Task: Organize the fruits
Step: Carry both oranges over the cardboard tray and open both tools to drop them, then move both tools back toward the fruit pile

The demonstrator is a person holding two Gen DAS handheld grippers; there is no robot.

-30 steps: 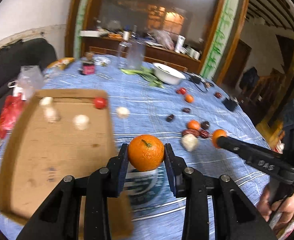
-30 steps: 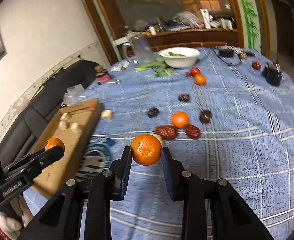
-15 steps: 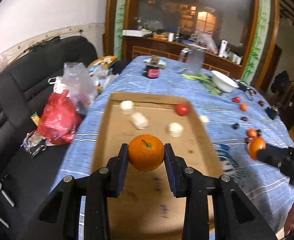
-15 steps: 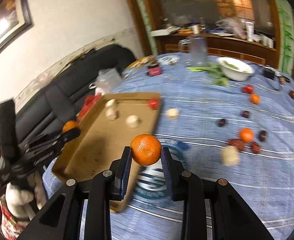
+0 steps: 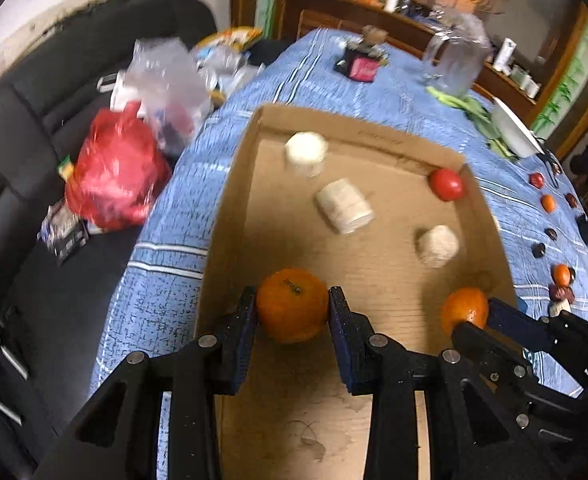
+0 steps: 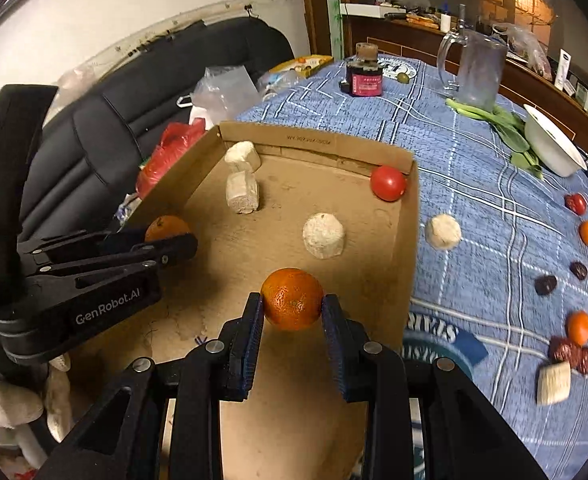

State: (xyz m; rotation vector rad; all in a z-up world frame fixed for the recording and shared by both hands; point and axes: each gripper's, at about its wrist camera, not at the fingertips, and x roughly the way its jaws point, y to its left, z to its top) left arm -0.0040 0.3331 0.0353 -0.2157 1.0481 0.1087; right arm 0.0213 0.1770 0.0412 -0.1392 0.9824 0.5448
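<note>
My left gripper [image 5: 293,322] is shut on an orange [image 5: 292,303] and holds it over the near part of a shallow cardboard box [image 5: 374,136]. My right gripper [image 6: 292,318] is shut on a second orange [image 6: 292,298] over the same box [image 6: 408,248]. Each gripper shows in the other's view: the right one with its orange [image 5: 465,311], the left one with its orange [image 6: 167,229]. In the box lie a red tomato [image 6: 388,183] and three pale chunks [image 6: 323,235].
More fruit lies on the blue cloth to the right: small oranges [image 6: 579,327], dark dates [image 6: 546,285], a tomato [image 6: 576,203] and pale chunks [image 6: 443,231]. A white bowl [image 6: 554,148], glass jug [image 6: 479,69] and jar [image 6: 365,76] stand at the back. A black sofa [image 5: 22,128] with bags is left.
Both grippers have swung left from the loose fruit on the cloth to over the cardboard box, each still holding its orange, and have come lower and closer together.
</note>
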